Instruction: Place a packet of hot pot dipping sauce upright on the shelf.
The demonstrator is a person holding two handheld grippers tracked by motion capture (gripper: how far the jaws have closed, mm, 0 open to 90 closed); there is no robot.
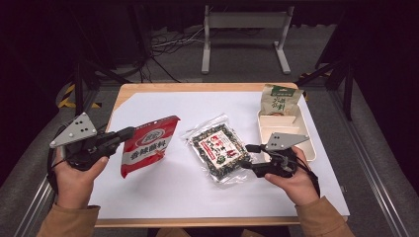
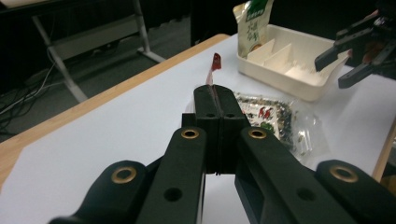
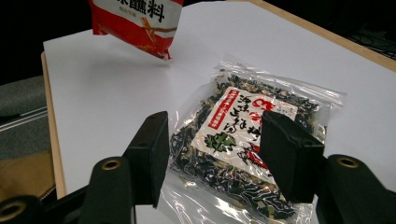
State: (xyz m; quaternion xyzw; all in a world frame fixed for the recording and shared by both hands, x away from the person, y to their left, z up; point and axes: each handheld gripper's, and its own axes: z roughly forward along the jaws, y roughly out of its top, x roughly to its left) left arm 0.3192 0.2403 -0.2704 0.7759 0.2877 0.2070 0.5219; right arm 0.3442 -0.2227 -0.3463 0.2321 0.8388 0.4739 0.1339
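My left gripper is shut on the edge of a red and white snack packet, which hangs above the white sheet at the left. In the left gripper view the jaws are pressed together with the thin red packet edge sticking out past them. A clear packet of dark dried seaweed lies flat mid-table. My right gripper stands open at its right end, and its jaws straddle the packet's near end without pressing on it. The red packet hangs beyond.
A cream divided tray sits at the right of the table, with a green and tan pouch leaning at its far end. The tray's wall and the pouch are also in the left gripper view. A white frame stands on the floor behind.
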